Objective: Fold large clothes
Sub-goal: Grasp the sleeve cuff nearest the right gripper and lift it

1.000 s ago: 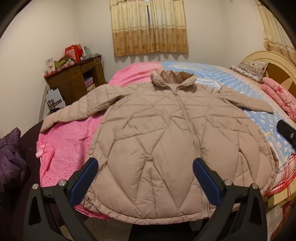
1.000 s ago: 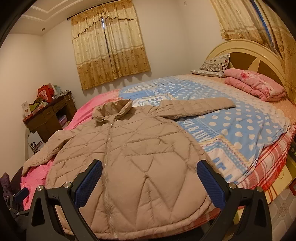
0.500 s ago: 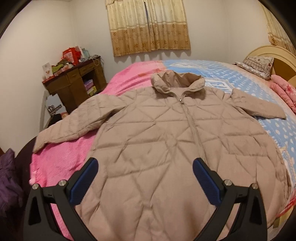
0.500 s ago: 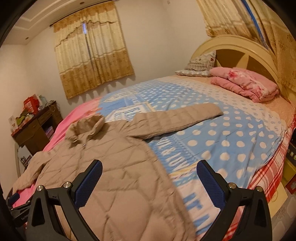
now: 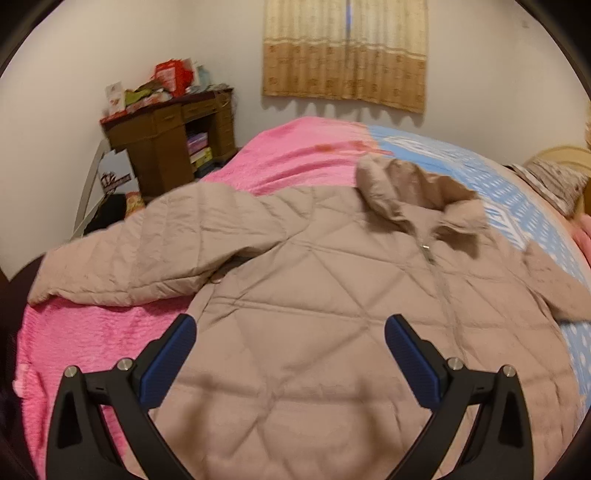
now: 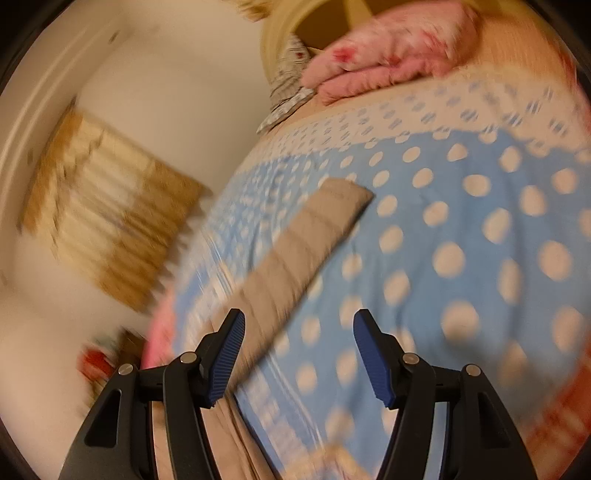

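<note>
A beige quilted jacket point(image 5: 314, 302) is laid flat, front up, across a bed point(image 5: 303, 151), with its zip point(image 5: 424, 251) closed and its collar point(image 5: 417, 192) turned toward twelve o'clock in the left wrist view. The garment's one sleeve point(image 5: 147, 251) is stretched toward nine o'clock over a pink blanket point(image 5: 85, 339), its cuff lying near the bed's edge; the other sleeve point(image 6: 306, 240) is seen in the right wrist view, spread toward one o'clock over a blue sheet with pale dots point(image 6: 461, 236). The left gripper point(image 5: 290, 350) is held above the jacket's lower body with its jaws spread wide and nothing caught between the blue pads point(image 5: 166, 362); whether the pads touch the fabric cannot be told. The right gripper point(image 6: 299, 354) is seen in a strongly blurred and tilted picture; its jaws are closing, partly drawn in, with only dotted sheet showing in the gap between them and the sleeve passing just beside the pad at nine o'clock. No fabric is pinched by it. At twelve o'clock in the right wrist view a folded pink quilt point(image 6: 391, 55) and a patterned pillow point(image 6: 291, 81) are set against a cream headboard point(image 6: 280, 33). In the left wrist view a brown wooden desk point(image 5: 166, 140), piled with red and white packages, is placed at ten o'clock beside the bed, and a tan curtain point(image 5: 347, 51) is hung on the wall at twelve o'clock.
</note>
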### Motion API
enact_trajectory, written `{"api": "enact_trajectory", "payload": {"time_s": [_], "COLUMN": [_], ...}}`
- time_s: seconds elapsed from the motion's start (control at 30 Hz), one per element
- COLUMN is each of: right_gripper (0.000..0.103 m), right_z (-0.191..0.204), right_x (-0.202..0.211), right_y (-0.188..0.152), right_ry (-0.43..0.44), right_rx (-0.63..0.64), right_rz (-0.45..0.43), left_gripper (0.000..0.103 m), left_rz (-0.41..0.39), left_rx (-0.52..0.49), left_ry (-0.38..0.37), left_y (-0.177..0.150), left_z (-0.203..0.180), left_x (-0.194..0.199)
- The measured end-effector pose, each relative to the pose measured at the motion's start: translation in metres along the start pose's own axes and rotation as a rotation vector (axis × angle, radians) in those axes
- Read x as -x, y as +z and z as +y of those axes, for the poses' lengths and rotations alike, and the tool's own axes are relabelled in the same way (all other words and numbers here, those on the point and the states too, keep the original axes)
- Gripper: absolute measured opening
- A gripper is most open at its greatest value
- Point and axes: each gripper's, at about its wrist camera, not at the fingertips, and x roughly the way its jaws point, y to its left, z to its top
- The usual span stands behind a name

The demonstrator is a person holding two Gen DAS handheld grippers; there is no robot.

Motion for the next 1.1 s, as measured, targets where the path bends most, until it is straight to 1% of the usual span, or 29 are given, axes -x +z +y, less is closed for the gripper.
{"api": "enact_trajectory", "payload": {"time_s": [0.07, 0.1, 0.17, 0.27, 0.33, 0.37, 0.4, 0.43, 0.5, 0.53, 0.57, 0.6, 0.63, 0.67, 0.73, 0.8, 0.87, 0.97, 1.03, 1.1], "right_gripper": [0.062, 0.062, 0.062, 0.062, 0.062, 0.062, 0.062, 0.062, 0.062, 0.056, 0.038, 0.025, 0.008, 0.006, 0.006, 0.004, 0.004, 0.004, 0.004, 0.004], "right_z": [-0.002, -0.004, -0.009, -0.018, -0.028, -0.033, -0.034, -0.031, -0.024, -0.020, -0.017, -0.018, -0.020, -0.023, -0.017, 0.000, 0.034, 0.106, 0.163, 0.219], "right_x": [-0.025, -0.043, -0.074, -0.113, -0.139, -0.147, -0.152, -0.155, -0.167, -0.173, -0.178, -0.188, -0.192, -0.190, -0.186, -0.175, -0.153, -0.120, -0.098, -0.082], "right_y": [0.016, 0.025, 0.038, 0.053, 0.059, 0.060, 0.061, 0.062, 0.065, 0.066, 0.066, 0.065, 0.064, 0.065, 0.070, 0.071, 0.068, 0.054, 0.029, -0.008], "right_ry": [-0.029, -0.058, -0.067, -0.098, -0.120, -0.121, -0.123, -0.135, -0.157, -0.174, -0.200, -0.226, -0.227, -0.214, -0.229, -0.230, -0.199, -0.096, 0.001, 0.092], "right_rx": [0.013, 0.015, -0.008, -0.060, -0.111, -0.136, -0.150, -0.143, -0.105, -0.071, -0.034, 0.003, 0.010, 0.018, 0.057, 0.134, 0.243, 0.433, 0.569, 0.707], "right_rz": [-0.005, 0.000, 0.026, 0.032, 0.051, 0.047, 0.013, -0.019, -0.031, -0.029, -0.019, 0.015, 0.027, 0.017, 0.021, -0.009, -0.056, -0.099, -0.105, -0.087], "left_gripper": [0.103, 0.103, 0.103, 0.103, 0.103, 0.103, 0.103, 0.103, 0.103, 0.103, 0.103, 0.103, 0.103, 0.103, 0.103, 0.103, 0.103, 0.103, 0.103, 0.103], "left_rz": [0.027, 0.035, 0.034, 0.048, 0.068, 0.069, 0.066, 0.065, 0.067, 0.066, 0.067, 0.069, 0.068, 0.068, 0.067, 0.068, 0.066, 0.065, 0.063, 0.060], "left_rx": [0.032, 0.057, 0.072, 0.057, 0.021, 0.010, 0.002, -0.003, -0.012, -0.013, -0.014, -0.015, -0.016, -0.017, -0.017, -0.016, -0.012, 0.001, 0.006, 0.012], "left_ry": [-0.005, 0.001, 0.015, 0.049, 0.078, 0.088, 0.097, 0.102, 0.110, 0.111, 0.112, 0.113, 0.115, 0.115, 0.115, 0.112, 0.106, 0.088, 0.080, 0.072], "left_y": [-0.002, -0.005, -0.010, -0.019, -0.025, -0.025, -0.026, -0.026, -0.027, -0.028, -0.028, -0.028, -0.027, -0.027, -0.028, -0.028, -0.027, -0.026, -0.026, -0.027], "left_z": [0.000, 0.000, -0.001, -0.006, -0.013, -0.015, -0.017, -0.018, -0.019, -0.017, -0.017, -0.017, -0.019, -0.018, -0.018, -0.018, -0.018, -0.016, -0.015, -0.014], "left_x": [-0.017, -0.027, -0.036, -0.049, -0.056, -0.058, -0.058, -0.057, -0.057, -0.055, -0.055, -0.055, -0.057, -0.057, -0.057, -0.057, -0.060, -0.060, -0.060, -0.060]}}
